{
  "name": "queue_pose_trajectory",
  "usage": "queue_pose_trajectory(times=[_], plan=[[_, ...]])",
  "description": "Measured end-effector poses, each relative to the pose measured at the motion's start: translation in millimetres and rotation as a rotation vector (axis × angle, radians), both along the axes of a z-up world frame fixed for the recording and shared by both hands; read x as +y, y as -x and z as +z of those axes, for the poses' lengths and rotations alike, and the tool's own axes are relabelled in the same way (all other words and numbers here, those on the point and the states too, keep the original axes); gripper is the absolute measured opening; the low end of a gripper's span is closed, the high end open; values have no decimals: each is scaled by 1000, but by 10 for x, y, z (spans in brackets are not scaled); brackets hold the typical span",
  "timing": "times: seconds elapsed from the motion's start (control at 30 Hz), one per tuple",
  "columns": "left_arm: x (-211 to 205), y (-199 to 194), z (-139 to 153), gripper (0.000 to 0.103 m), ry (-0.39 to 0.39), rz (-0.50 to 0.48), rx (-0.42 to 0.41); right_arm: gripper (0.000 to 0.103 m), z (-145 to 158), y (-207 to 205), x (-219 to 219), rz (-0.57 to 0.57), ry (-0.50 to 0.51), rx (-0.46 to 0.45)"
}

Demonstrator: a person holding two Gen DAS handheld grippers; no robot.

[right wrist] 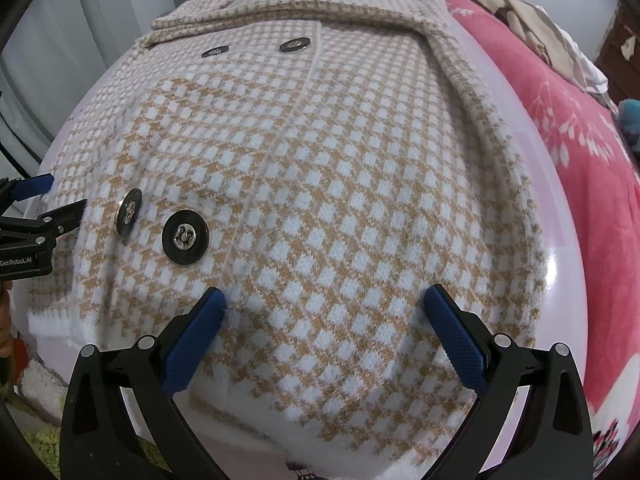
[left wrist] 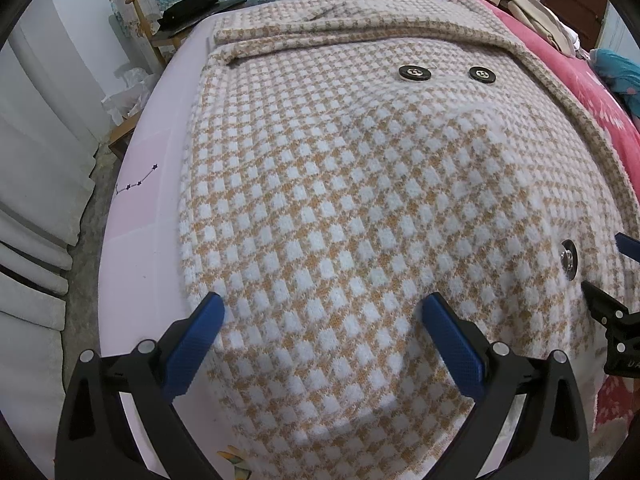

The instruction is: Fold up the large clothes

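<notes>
A tan-and-white houndstooth knit coat [left wrist: 340,184] lies flat, front up, on the pale pink bed sheet [left wrist: 140,184]; it also shows in the right wrist view [right wrist: 340,184]. Its sleeves are folded across the top and dark round buttons [right wrist: 185,237] sit on the front. My left gripper [left wrist: 324,312] is open over the coat's lower left part, its fingers apart with nothing between them. My right gripper [right wrist: 326,308] is open over the hem at the lower right. Each gripper shows at the edge of the other's view, the right [left wrist: 616,280] and the left [right wrist: 52,200].
A red floral blanket [right wrist: 580,128] with beige clothes [right wrist: 528,28] piled on it lies along the right. A wooden chair [left wrist: 168,12] with dark items stands beyond the bed's far left. White panels [left wrist: 36,200] and the floor are at the left.
</notes>
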State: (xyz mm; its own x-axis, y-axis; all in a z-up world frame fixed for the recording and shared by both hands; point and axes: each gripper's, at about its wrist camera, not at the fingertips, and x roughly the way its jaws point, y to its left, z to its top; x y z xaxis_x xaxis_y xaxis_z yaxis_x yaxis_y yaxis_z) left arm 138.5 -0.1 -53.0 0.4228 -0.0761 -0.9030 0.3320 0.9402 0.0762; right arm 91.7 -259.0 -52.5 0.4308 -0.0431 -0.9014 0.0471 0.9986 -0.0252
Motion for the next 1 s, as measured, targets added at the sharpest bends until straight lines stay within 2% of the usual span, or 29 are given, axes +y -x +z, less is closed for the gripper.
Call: queue_pose_trajectory(times=[0.2, 0.33, 0.5, 0.67, 0.8, 0.93, 1.0], plan=[[19, 75, -28, 98, 8, -12, -41, 95, -9, 52, 36, -12, -3, 17], [50, 87, 24, 98, 19, -29, -31, 95, -8, 38, 40, -12, -4, 16], [279, 259, 254, 98, 69, -9, -114, 95, -2, 28, 24, -9, -8, 15], [585, 458, 263, 97, 149, 11, -90, 95, -1, 33, 31, -12, -8, 10], [796, 629, 209, 86, 217, 22, -45, 95, -5, 55, 31, -12, -8, 2], [972, 743, 153, 66, 308, 58, 15, 95, -5, 65, 25, -9, -6, 1], [1012, 791, 159, 59, 340, 68, 27, 95, -4, 76, 39, -7, -6, -1]])
